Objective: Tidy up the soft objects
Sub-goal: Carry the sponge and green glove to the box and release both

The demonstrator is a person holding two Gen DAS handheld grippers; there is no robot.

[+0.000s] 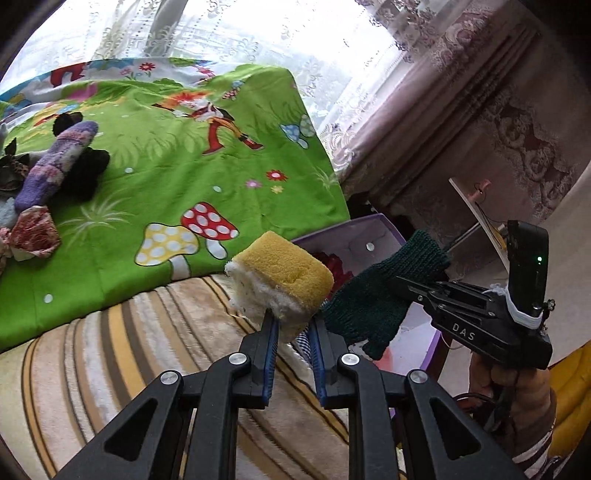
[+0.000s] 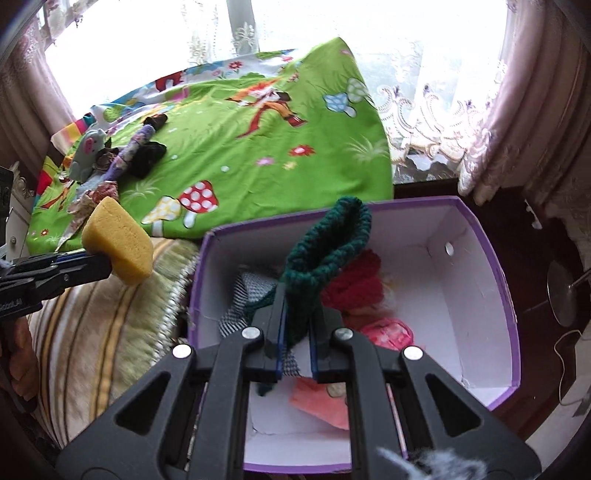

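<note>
1. Sponge [image 1: 282, 275], yellow with a fuzzy white underside, sits clamped between the pads of the left tongs [image 1: 291, 325], held in the air above a striped blanket [image 1: 110, 369].
2. Knitted green piece [image 2: 325, 251], dark and ribbed, is pinched at its lower end by the right tongs [image 2: 295, 332]; its looped top stands up past the fingertips, directly over the purple box [image 2: 506, 295].
3. Seen from the left tongs, the right tongs [image 1: 391, 282] reach in from the right side with that green knit [image 1: 373, 295] hanging just beside the sponge; a hand [image 1: 509, 391] grips the handle below.
4. Seen from the right tongs, the left tongs [image 2: 107, 266] come in from the left edge, carrying the sponge [image 2: 120, 245] short of the box's left wall.
5. Below the right tongs' fingers the white-lined box holds a red knitted item [image 2: 354, 284], a checked grey cloth [image 2: 247, 291], a pink patterned piece [image 2: 388, 332] and a salmon cloth [image 2: 321, 404].
6. Ahead of both tongs lies a green sheet [image 1: 177, 155] printed with mushrooms.
7. Far ahead and to the left on that sheet sits a small heap: a purple striped sock [image 1: 55, 162], black fuzzy bits [image 1: 86, 168] and a red patterned cloth [image 1: 35, 234].
8. Beyond the sheet hang lace curtains [image 1: 258, 33] in bright window light.
</note>
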